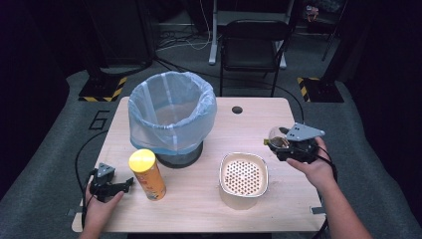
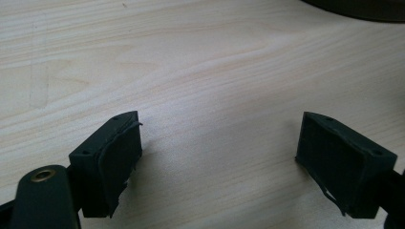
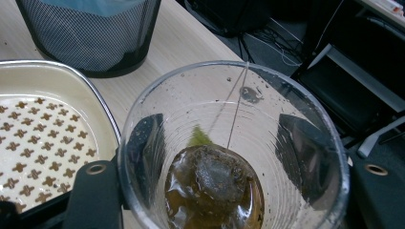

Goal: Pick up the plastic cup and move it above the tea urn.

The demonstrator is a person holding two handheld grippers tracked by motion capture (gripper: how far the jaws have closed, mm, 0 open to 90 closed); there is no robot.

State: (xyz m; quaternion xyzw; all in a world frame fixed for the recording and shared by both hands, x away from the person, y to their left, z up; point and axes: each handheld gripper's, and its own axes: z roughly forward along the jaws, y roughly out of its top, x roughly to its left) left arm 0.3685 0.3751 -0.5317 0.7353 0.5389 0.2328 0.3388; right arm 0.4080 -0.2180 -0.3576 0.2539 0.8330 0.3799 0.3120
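Dark floor, a black chair and cable runs ring a pale wooden table with a round hole near its far edge at 12 o'clock.

On the table, a mesh bin lined with a blue bag stands at about 11 o'clock from the table's middle. A yellow-lidded crisp tube stands upright at 8 o'clock, just in front of the bin. A white square dish with a dotted inside sits at 5 o'clock.

The right gripper is held above the table at 3 o'clock, near the right edge, with its 2 jaws clamped on a clear plastic cup. In the right gripper view the cup holds brown liquid and a tea bag whose string runs up to the rim; the black pads show through both walls. Below and left of the cup in that view lies the dish, with the bin's mesh base beyond it.

The left gripper rests at 8 o'clock by the near left edge, close to the tube. In the left gripper view its fingers stand moderately apart with only bare wood between them.

Between the cup and the bin the tabletop lies open; the dish sits under the nearer path. The right edge of the table is close beside the right hand.
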